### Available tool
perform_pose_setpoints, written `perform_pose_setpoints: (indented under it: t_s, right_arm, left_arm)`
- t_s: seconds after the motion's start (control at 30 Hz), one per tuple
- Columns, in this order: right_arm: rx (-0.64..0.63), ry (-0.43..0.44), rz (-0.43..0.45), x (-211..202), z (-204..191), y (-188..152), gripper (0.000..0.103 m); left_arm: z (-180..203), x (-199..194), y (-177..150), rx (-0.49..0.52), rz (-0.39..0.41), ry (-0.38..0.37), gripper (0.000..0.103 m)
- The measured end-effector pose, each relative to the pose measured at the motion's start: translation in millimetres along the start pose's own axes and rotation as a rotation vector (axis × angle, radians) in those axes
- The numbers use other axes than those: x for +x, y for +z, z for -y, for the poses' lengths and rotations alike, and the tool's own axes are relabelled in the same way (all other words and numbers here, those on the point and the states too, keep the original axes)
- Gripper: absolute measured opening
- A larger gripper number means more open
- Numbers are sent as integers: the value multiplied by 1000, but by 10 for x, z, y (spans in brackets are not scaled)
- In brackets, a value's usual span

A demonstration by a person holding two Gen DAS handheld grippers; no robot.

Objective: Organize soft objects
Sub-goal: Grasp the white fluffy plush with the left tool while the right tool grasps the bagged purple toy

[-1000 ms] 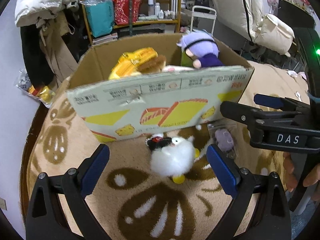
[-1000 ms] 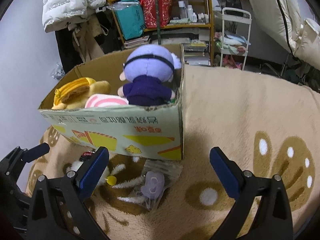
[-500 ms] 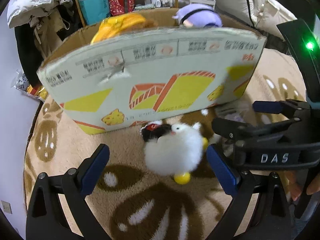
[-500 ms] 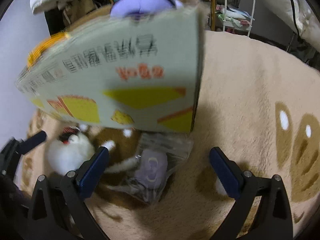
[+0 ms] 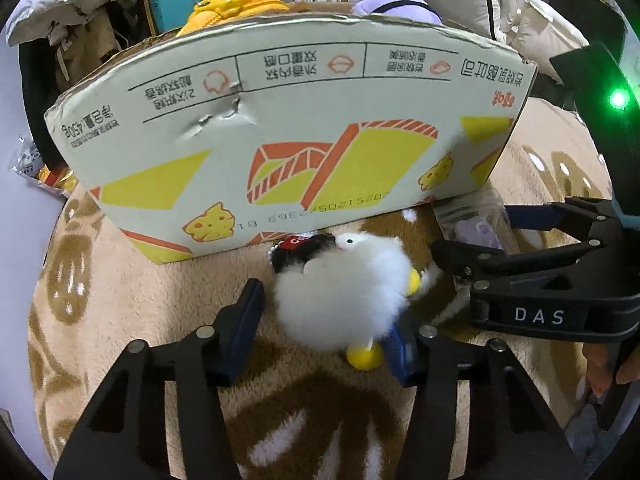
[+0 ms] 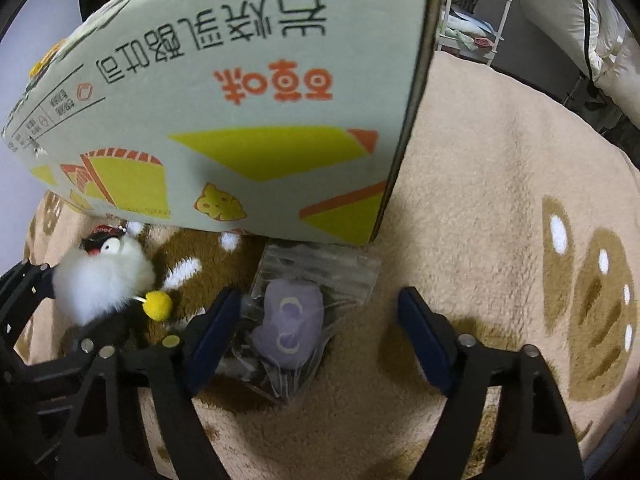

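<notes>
A white fluffy penguin toy (image 5: pixel 340 300) with a black cap and yellow feet lies on the rug in front of the cardboard box (image 5: pixel 280 140). My left gripper (image 5: pixel 324 328) has its pads on both sides of the toy, the right pad touching it, the left pad a little apart. A small purple plush in a clear bag (image 6: pixel 290 320) lies by the box's corner. My right gripper (image 6: pixel 320 332) is open and straddles the bag, left pad touching it. The right gripper also shows in the left wrist view (image 5: pixel 472 236).
The box holds a yellow plush (image 5: pixel 232 8) and a purple-haired doll (image 5: pixel 396 2). The beige and brown patterned rug (image 6: pixel 500 200) spreads to the right. Shelves and hanging coats (image 5: pixel 72 20) stand behind the box.
Both grippers have moved down and forward. The left gripper's fingers have narrowed around the white penguin toy. The right gripper's fingers have narrowed around the bagged purple plush.
</notes>
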State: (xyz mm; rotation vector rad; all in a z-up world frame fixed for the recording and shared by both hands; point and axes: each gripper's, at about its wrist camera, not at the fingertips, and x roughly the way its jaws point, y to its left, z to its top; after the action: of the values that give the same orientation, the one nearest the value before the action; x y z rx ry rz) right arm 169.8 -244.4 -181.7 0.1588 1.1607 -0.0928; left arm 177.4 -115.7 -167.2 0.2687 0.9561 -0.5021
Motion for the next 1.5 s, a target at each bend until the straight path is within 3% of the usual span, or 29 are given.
perform_pose_setpoints:
  t_s: [0.17, 0.53, 0.73, 0.93, 1.2, 1.5]
  right_arm:
    - [-4, -13, -10, -18, 19, 8, 70]
    - [41, 42, -3, -195, 319, -29, 40]
    - [128, 118, -3, -266, 556, -60, 16]
    - [203, 181, -8, -338, 703, -95, 14]
    - [185, 183, 50, -696, 734, -200, 14]
    - [163, 176, 52, -687, 625, -165, 14]
  left_arm:
    - [-67, -5, 2, -2, -1, 6, 38]
    - [-200, -154, -61, -7, 1, 3, 32]
    - [-199, -241, -114, 4, 5, -3, 32]
    - [-109, -357, -124, 28, 14, 1, 31]
    - [-96, -503, -114, 18, 34, -6, 28]
    - [-109, -392, -67, -30, 28, -43, 32]
